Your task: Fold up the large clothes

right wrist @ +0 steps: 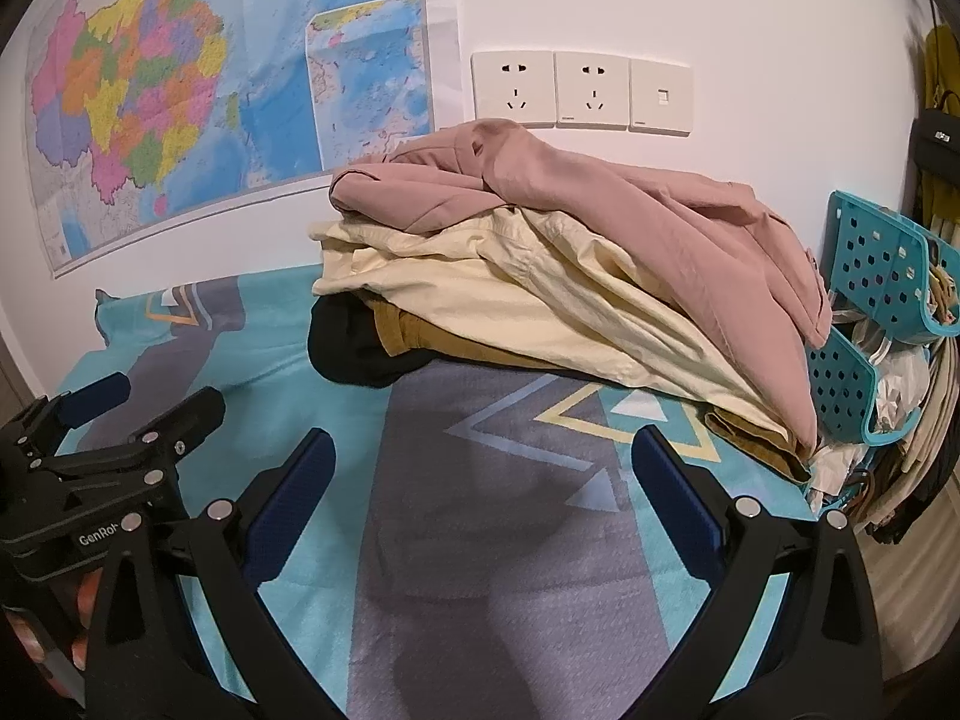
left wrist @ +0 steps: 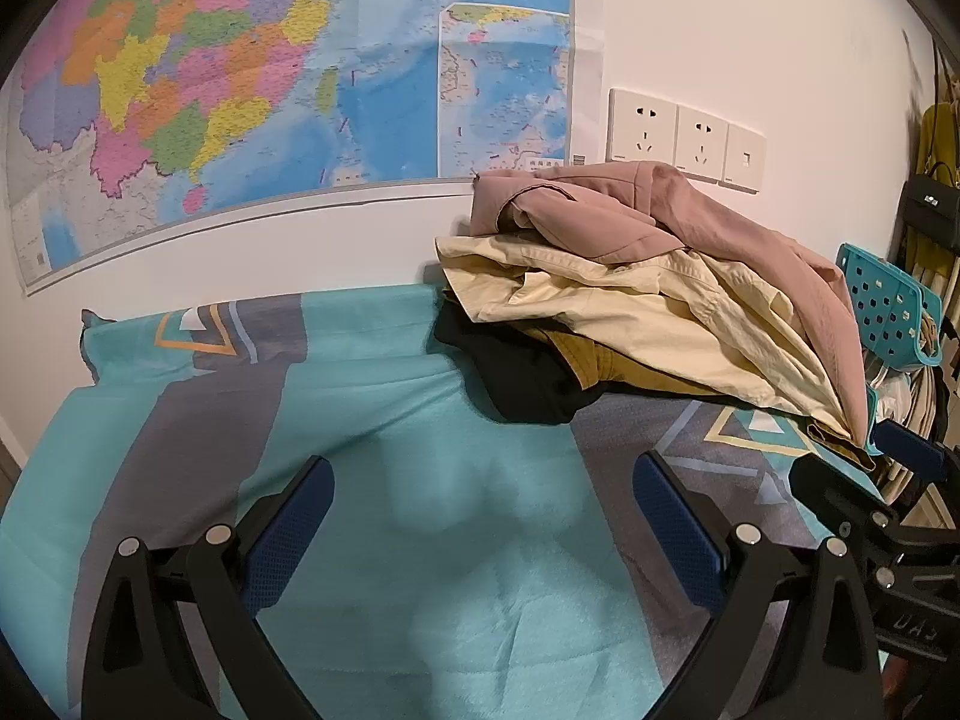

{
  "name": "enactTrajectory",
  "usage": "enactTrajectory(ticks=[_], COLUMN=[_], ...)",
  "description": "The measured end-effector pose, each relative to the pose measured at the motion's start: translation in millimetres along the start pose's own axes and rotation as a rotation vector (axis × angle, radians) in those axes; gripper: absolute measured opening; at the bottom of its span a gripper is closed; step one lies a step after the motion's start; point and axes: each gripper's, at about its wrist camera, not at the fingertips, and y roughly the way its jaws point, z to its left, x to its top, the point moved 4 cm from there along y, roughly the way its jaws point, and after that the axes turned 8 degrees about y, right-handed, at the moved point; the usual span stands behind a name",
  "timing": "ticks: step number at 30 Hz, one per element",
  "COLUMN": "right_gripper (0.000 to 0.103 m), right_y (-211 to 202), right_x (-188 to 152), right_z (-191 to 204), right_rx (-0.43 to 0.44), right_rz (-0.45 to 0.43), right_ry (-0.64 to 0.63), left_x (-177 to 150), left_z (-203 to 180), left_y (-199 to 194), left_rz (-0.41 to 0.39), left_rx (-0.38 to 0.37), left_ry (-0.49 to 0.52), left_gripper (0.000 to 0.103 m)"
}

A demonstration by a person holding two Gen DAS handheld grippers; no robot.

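Observation:
A heap of clothes lies at the far right of the bed: a pink garment (left wrist: 690, 222) (right wrist: 630, 210) on top, a cream one (left wrist: 630, 306) (right wrist: 510, 294) under it, then a mustard piece (left wrist: 606, 363) (right wrist: 432, 339) and a black one (left wrist: 522, 372) (right wrist: 348, 348) at the bottom. My left gripper (left wrist: 483, 480) hovers open over the teal sheet, short of the heap. My right gripper (right wrist: 483, 456) also stands open, nothing between its fingers, in front of the heap. Each gripper shows at the edge of the other's view: the right gripper (left wrist: 888, 498) and the left gripper (right wrist: 138, 414).
The bed sheet (left wrist: 372, 396) (right wrist: 528, 570) is teal and grey with triangle prints. A wall map (left wrist: 240, 78) and sockets (right wrist: 579, 90) are behind. A teal perforated basket (left wrist: 888, 306) (right wrist: 882, 276) with items stands right of the bed, with hanging bags beyond.

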Motion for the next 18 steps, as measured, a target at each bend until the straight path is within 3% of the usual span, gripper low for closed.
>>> enactTrajectory(ticks=[18], right_gripper=[0.098], right_y=[19.0], right_x=[27.7], right_z=[-4.0], right_rx=[0.013], right_rz=[-0.019], right_ry=[-0.076], left_x=[15.2], left_z=[-2.1], left_y=[27.9], left_rz=[0.023], left_rx=[-0.045], left_ry=[-0.016], left_gripper=[0.096])
